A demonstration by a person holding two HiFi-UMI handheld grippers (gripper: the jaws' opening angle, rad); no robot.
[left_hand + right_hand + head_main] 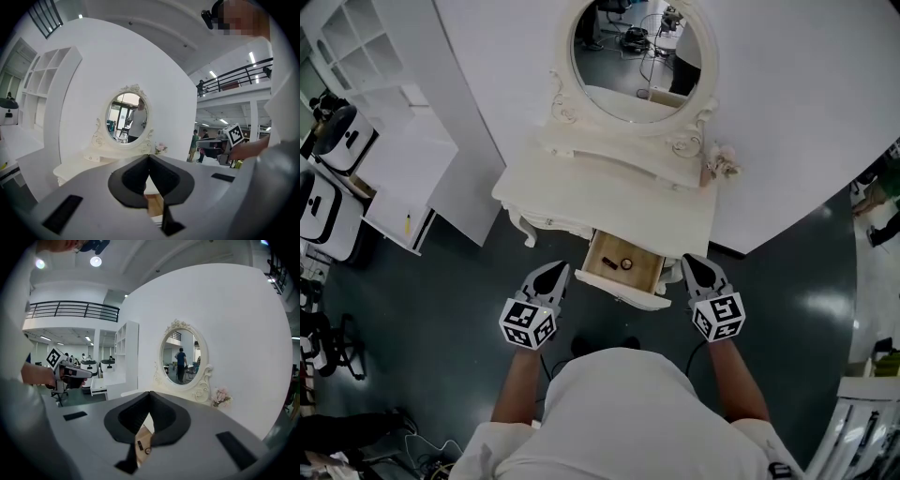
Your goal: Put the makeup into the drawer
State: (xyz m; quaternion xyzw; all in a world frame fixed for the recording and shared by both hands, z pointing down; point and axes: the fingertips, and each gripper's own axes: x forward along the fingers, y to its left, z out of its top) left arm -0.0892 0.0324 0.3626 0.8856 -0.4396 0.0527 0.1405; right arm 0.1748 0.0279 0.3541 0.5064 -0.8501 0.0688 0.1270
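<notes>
– Where is the makeup (616, 263)?
– Inside the open drawer (630, 293) of the white desk (581, 183), below the oval mirror (630, 56): a dark stick and a small round piece lie on its wooden bottom.
– And the tools?
– The left hand-held gripper (557, 272) and the right hand-held gripper (692, 263) hover on either side of the drawer, each with its jaws pressed together and nothing between them.

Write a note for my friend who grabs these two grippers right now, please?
Left gripper: fingers shut, empty, left of the drawer.
Right gripper: fingers shut, empty, right of it.
Makeup: a dark stick and a small round piece lie in the open drawer.
Done: makeup is in.
Left: probably push the drawer shut.
</notes>
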